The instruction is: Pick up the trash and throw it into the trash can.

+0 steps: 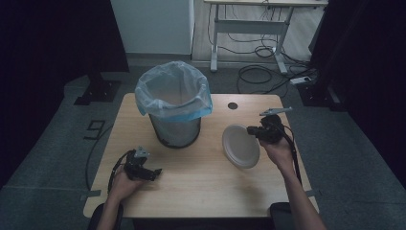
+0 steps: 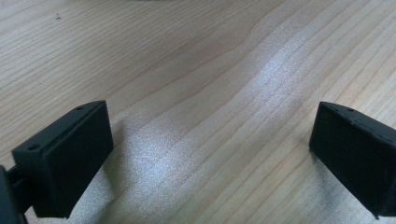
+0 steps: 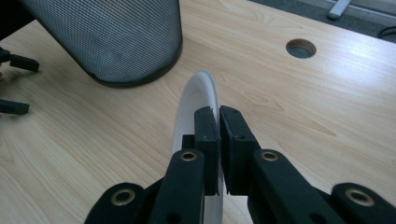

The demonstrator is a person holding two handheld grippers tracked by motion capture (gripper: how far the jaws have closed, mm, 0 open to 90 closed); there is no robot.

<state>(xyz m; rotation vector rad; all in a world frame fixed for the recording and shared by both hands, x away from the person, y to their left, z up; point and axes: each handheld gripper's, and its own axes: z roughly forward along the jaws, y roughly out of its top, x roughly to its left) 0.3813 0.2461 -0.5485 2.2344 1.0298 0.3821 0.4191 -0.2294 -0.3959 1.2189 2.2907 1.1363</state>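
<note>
One white plate (image 1: 240,145) held on edge, right gripper (image 3: 219,140) pinching rim

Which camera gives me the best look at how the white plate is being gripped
The right gripper view: the right tool has its jaws closed on the rim of the white plate, seen edge-on. The high view shows the plate's whole face tilted off the table, but the grip is tiny. The left gripper view looks at bare wood.

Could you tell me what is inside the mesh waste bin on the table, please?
The mesh waste bin holds a pale plastic liner bag, folded over its rim. In the high view the visible interior looks empty, though the bottom is hidden by the bag's folds.
</note>
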